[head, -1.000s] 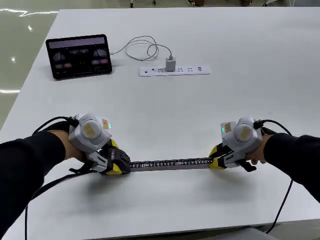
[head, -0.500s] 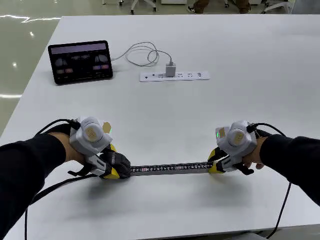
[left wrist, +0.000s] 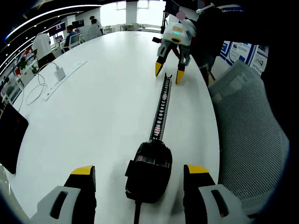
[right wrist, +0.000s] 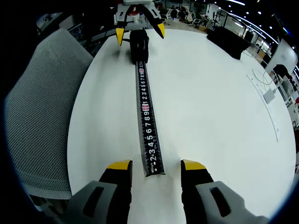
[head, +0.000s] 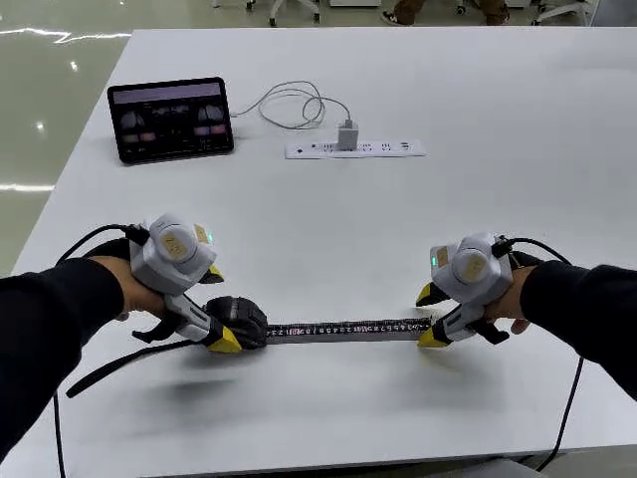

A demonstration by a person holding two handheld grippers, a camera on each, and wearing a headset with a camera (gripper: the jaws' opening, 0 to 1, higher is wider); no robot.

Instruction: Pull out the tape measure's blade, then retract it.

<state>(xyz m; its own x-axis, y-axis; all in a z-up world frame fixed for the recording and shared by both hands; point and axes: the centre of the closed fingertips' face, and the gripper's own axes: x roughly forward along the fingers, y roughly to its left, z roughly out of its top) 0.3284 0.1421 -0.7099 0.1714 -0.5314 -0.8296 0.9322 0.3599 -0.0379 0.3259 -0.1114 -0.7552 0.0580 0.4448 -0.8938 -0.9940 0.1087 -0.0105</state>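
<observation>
The black, rounded tape measure case (head: 236, 321) lay on the white tabletop (head: 468, 90) near its front edge, with its dark numbered blade (head: 343, 328) drawn out flat across the surface towards the right. The left gripper (left wrist: 139, 170) stood astride the case with its yellow-tipped jaws released, and a gap showed on either side in the left gripper view. The right gripper (right wrist: 155, 164) was likewise spread, its jaws flanking the blade's free end without touching it. Towards the far left of the tabletop a black tablet (head: 171, 119) stood propped. Near it to the right lay a white power strip (head: 355, 149) carrying a white charger (head: 347, 133) with a looped white cable (head: 289, 105).
</observation>
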